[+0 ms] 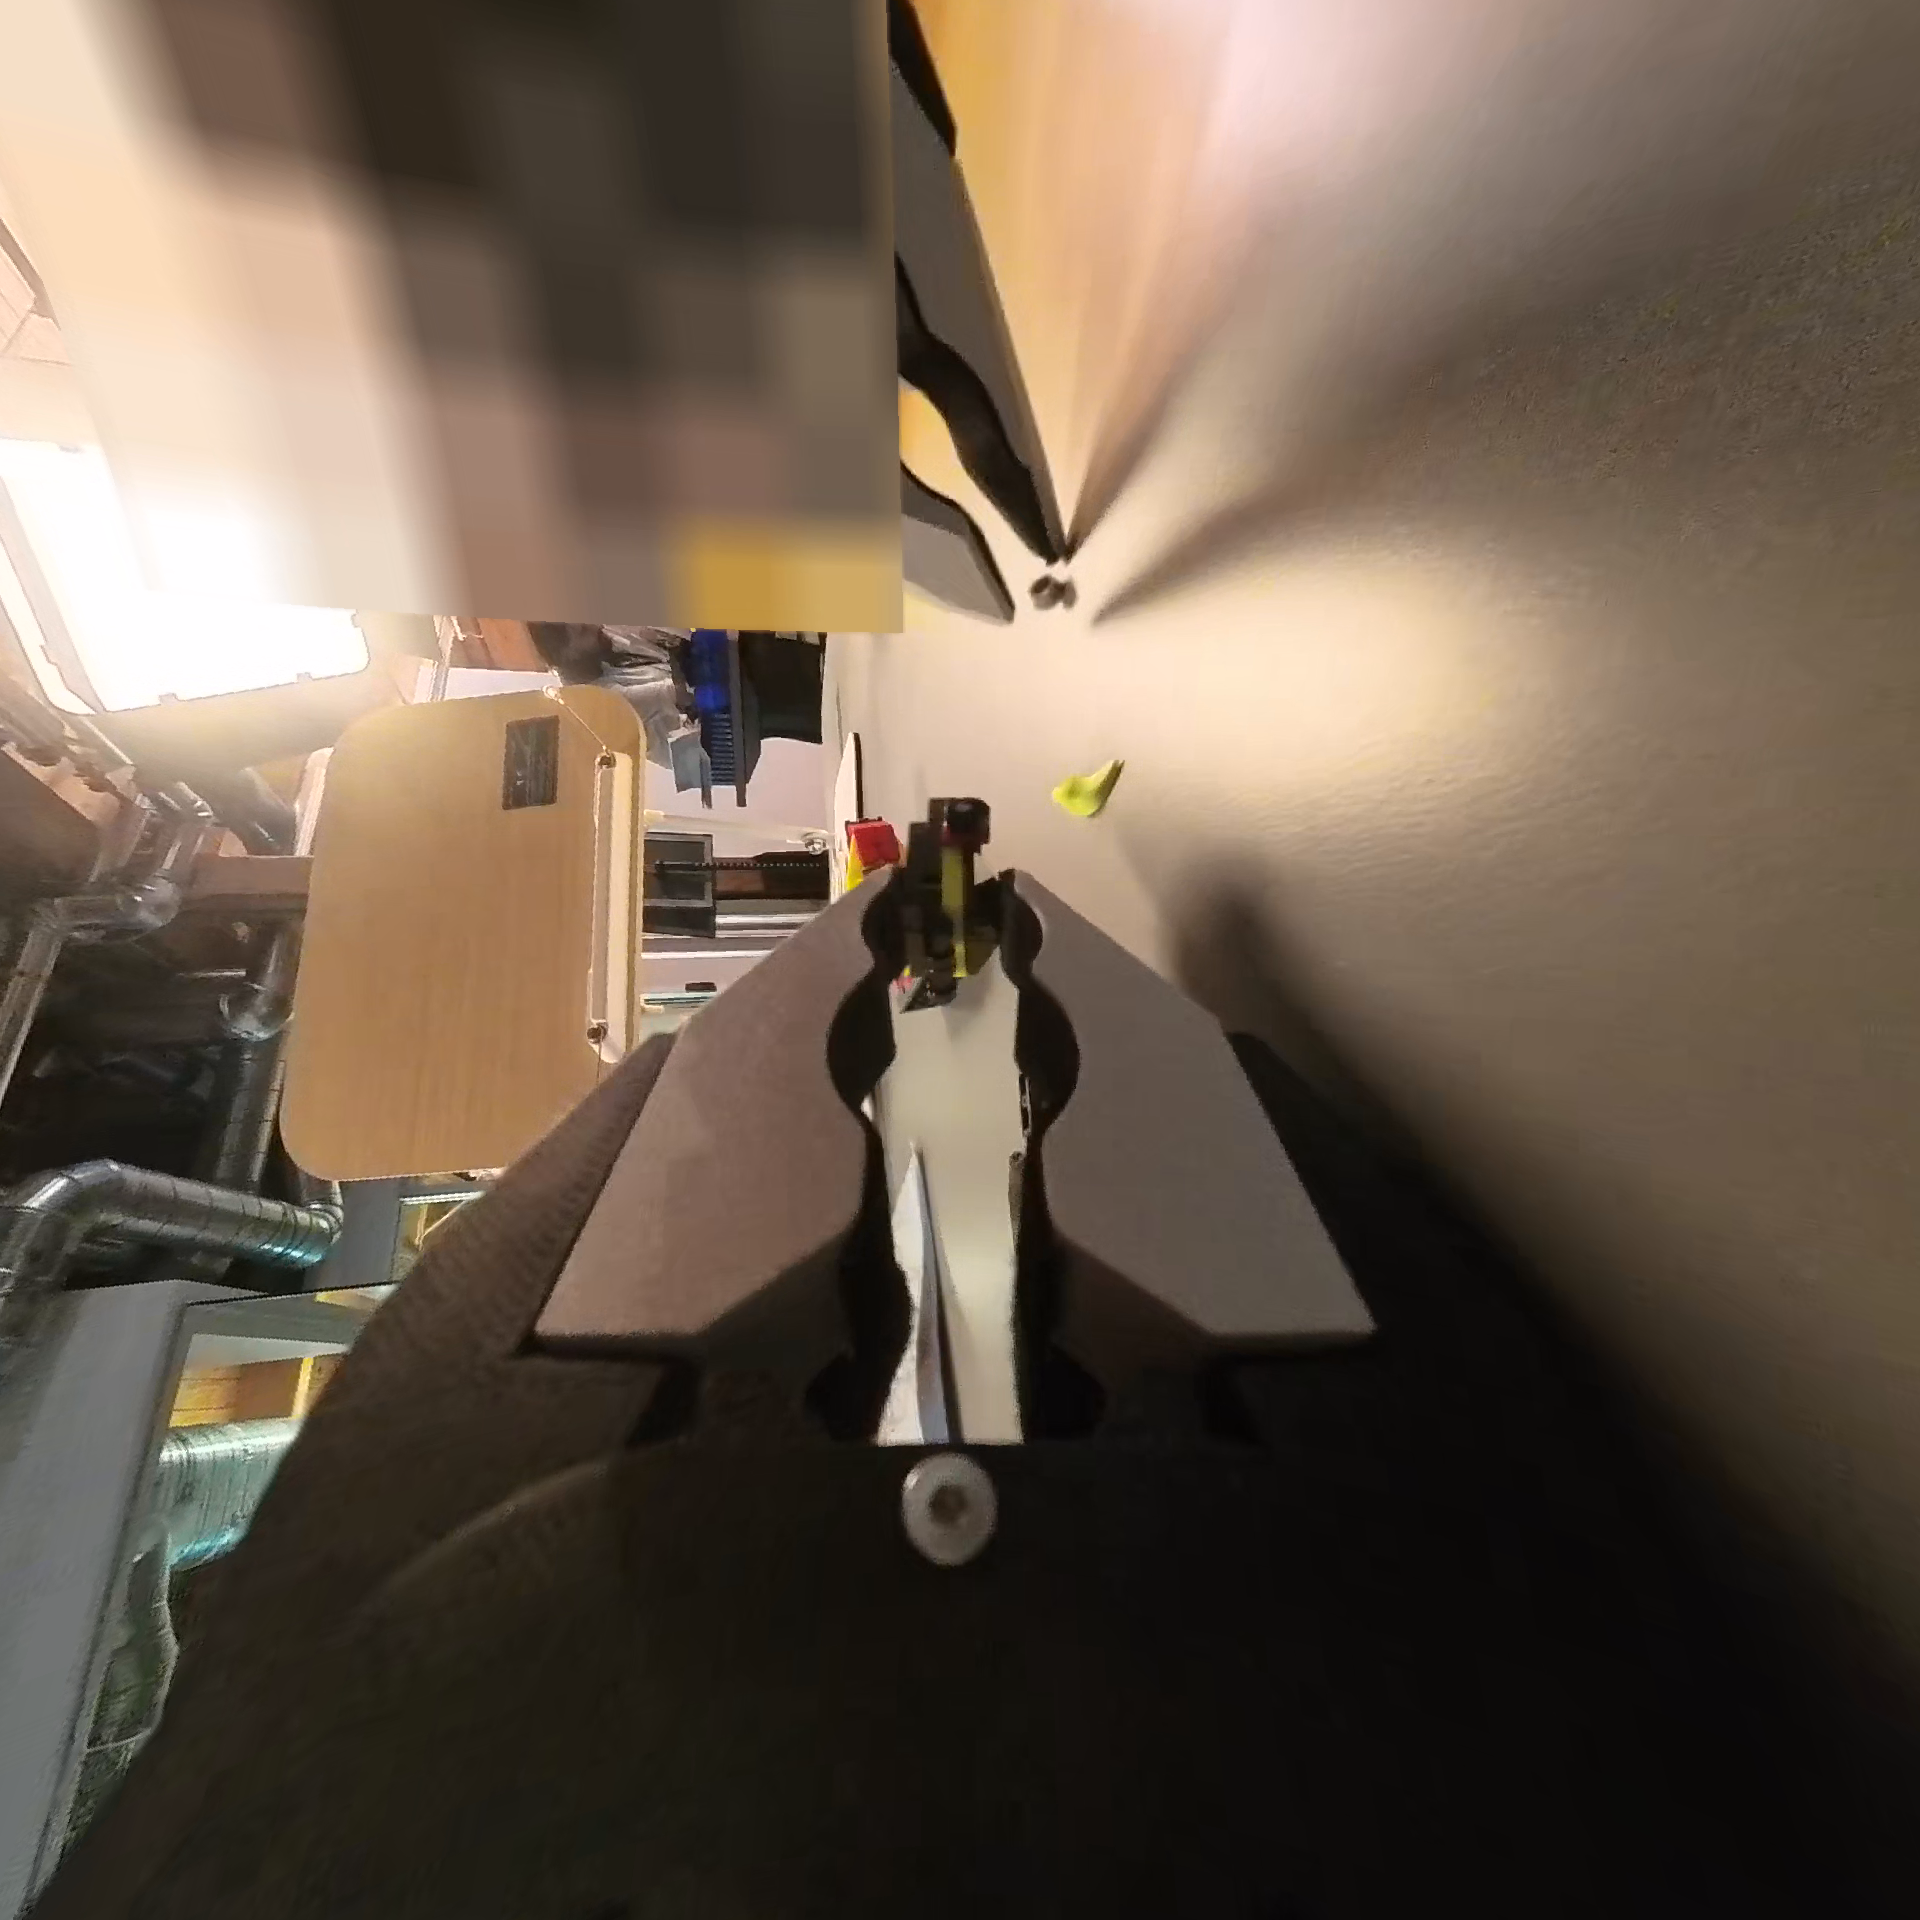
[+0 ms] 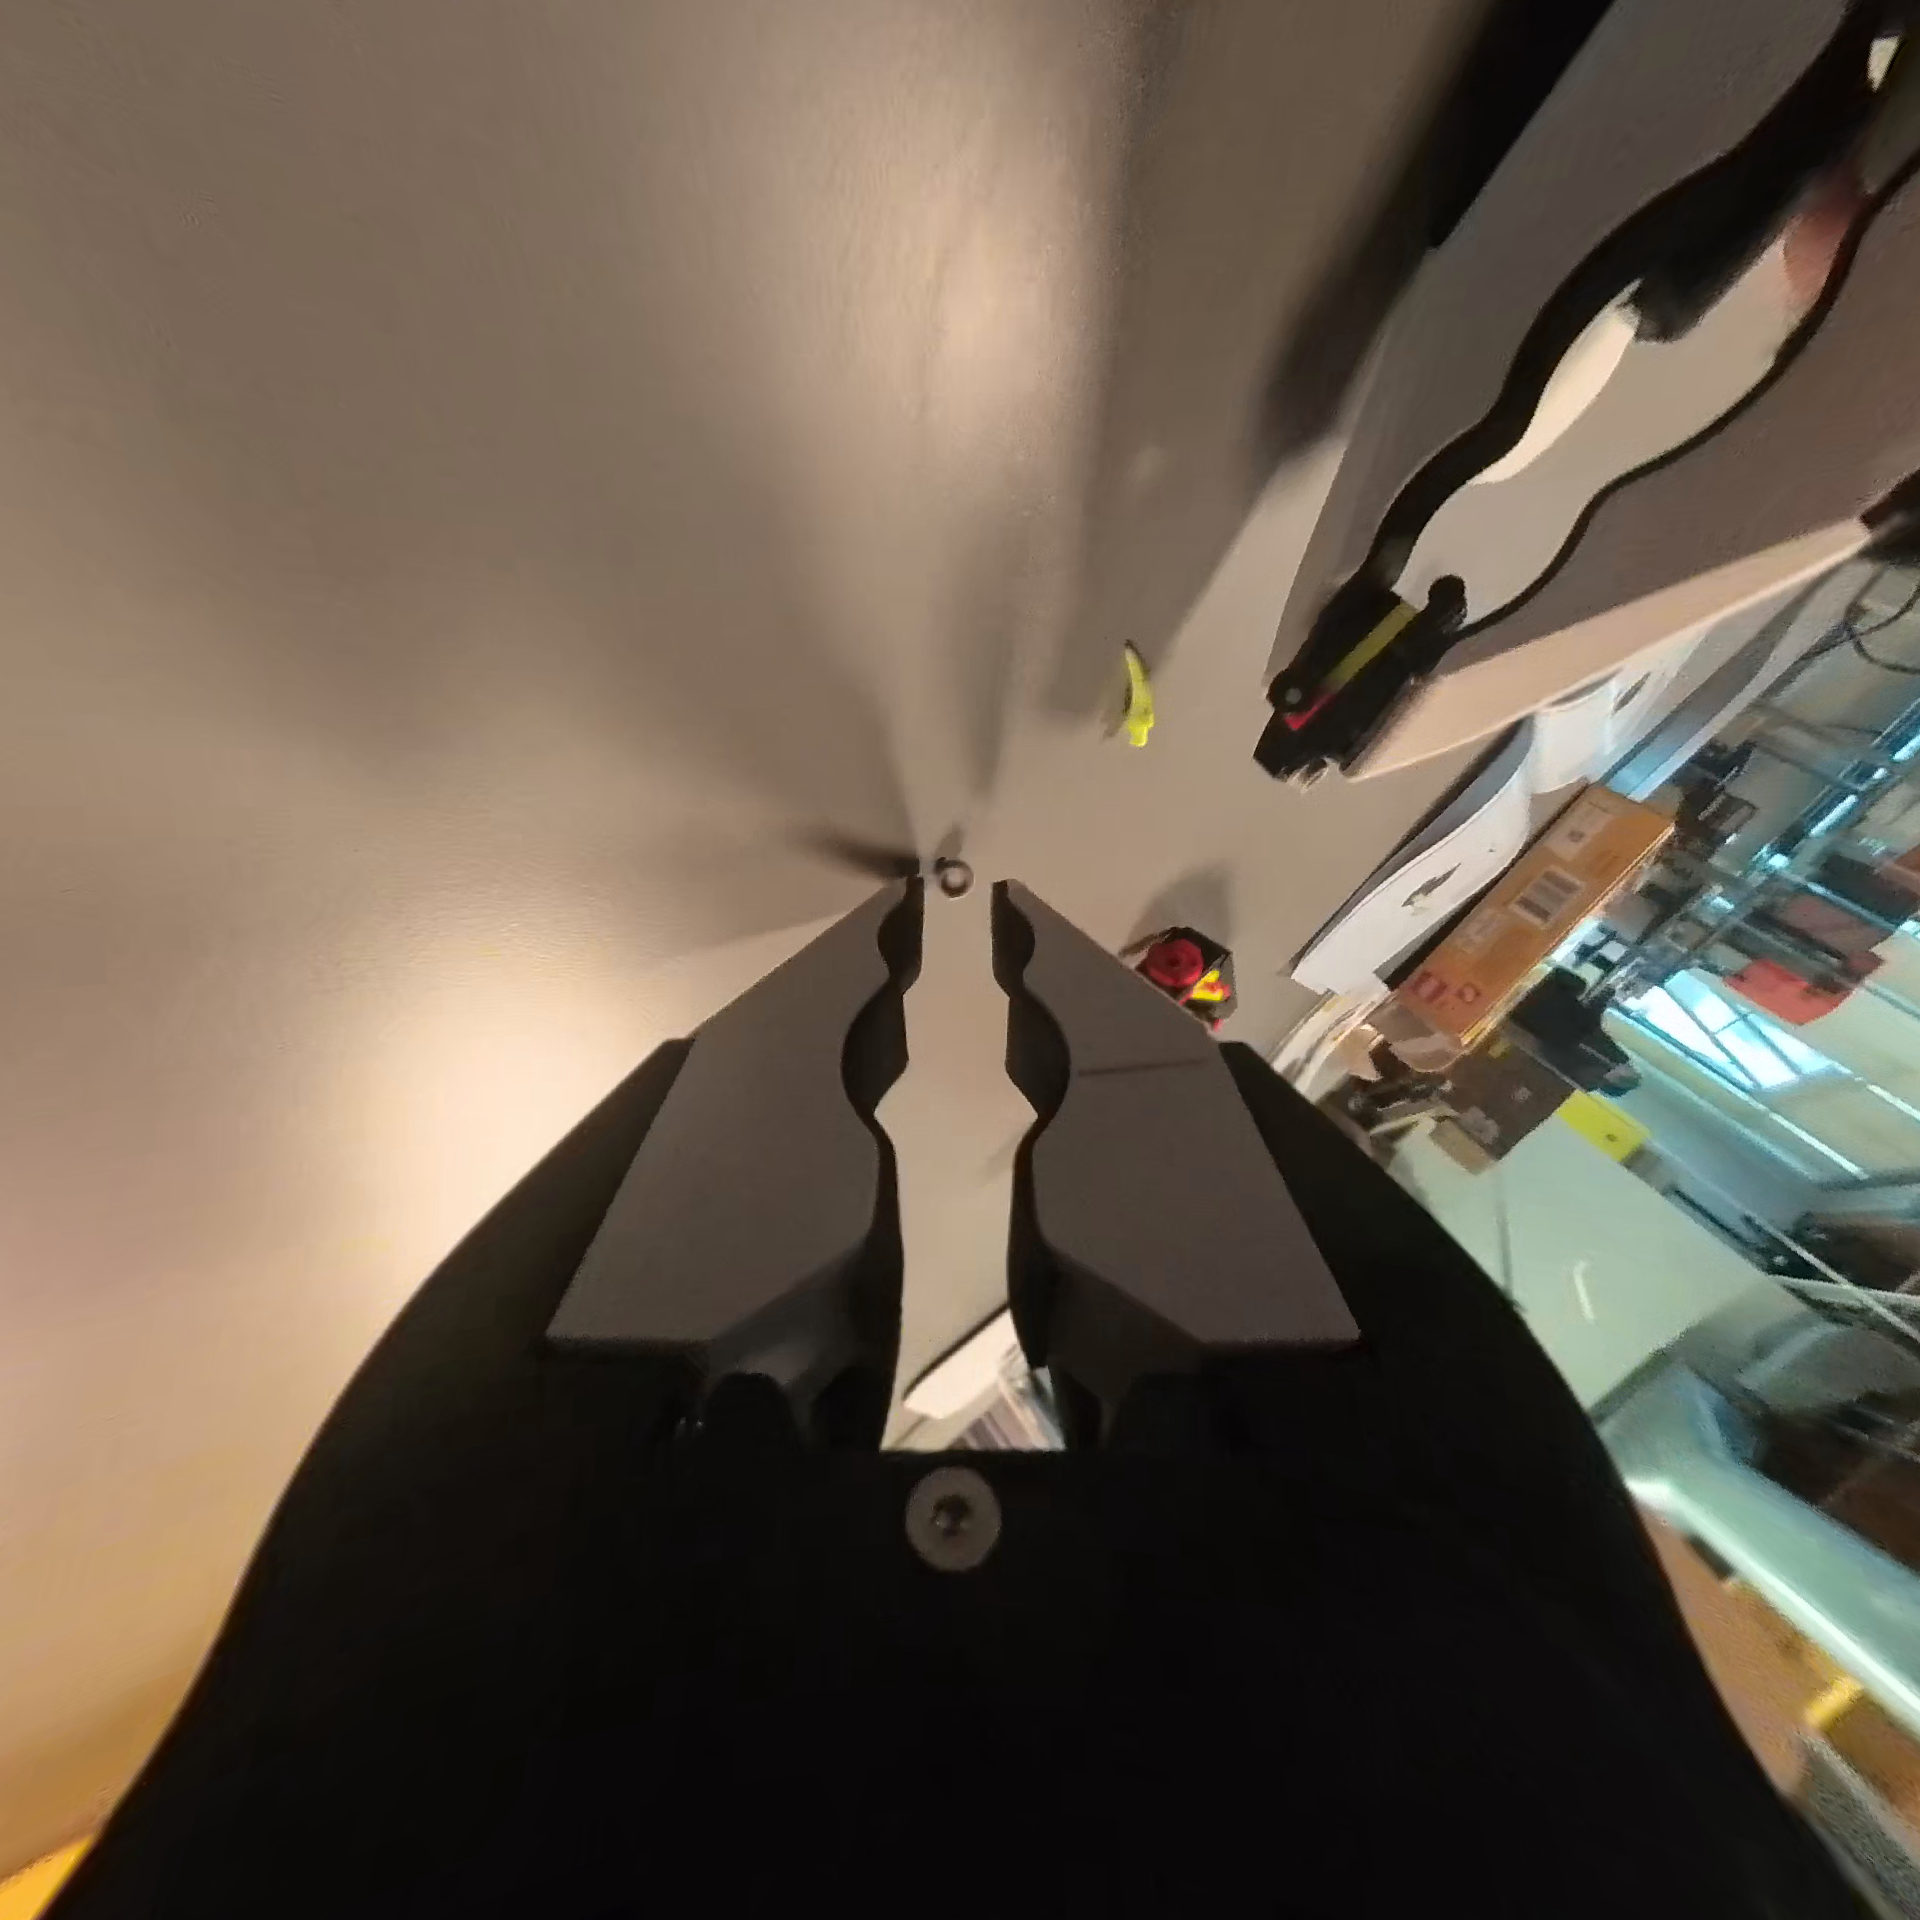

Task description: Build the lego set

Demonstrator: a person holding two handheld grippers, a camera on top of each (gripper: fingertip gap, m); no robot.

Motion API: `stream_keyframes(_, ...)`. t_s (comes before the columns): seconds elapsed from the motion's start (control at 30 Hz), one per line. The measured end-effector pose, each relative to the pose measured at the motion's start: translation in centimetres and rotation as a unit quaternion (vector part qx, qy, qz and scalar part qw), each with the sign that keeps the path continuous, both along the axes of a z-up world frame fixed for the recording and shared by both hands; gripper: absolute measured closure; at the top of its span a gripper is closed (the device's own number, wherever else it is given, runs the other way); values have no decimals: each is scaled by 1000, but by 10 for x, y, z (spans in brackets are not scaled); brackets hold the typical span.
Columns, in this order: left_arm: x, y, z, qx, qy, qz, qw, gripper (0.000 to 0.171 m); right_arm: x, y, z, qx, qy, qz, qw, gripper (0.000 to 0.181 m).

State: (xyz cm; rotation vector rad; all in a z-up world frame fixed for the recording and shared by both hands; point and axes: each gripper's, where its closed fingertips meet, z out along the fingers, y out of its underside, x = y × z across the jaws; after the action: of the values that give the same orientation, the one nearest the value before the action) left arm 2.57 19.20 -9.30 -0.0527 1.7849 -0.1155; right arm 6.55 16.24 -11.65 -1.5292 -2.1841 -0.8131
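Right now, fingers of the left gripper (image 1: 945,885) clamped together on a small black-and-yellow lego assembly (image 1: 940,925), held clear of the pale tabletop (image 1: 1558,727), part of it poking out past the tips.

Fingers of the right gripper (image 2: 957,888) slightly apart, gripping nothing, pointed down at the tabletop. Dead ahead of them, just beyond the tips and lined up with the gap: a tiny dark ring piece (image 2: 954,880), lying loose (round, so no long axis to square up to; hard to tell whether flat or tipped on edge).

Clearly nearer the right fingers than the left; from the left wrist view, well ahead and off to the right of the held assembly, right under the other gripper's tips.

Farther ahead and to the right of the right fingers, a loose yellow piece (image 2: 1135,701); closer in on the right, beside the right-hand finger, a red-and-black sub-build (image 2: 1184,966).

Probably next: a short push forward and a gentle close on the ring, with little margin, since a piece that small can easily skid away.
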Motion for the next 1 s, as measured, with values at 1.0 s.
stream_keyframes(1.0,3,0,-5,-5,17,1,1000,156,-3,4,1,-56,601,-437,667,170)
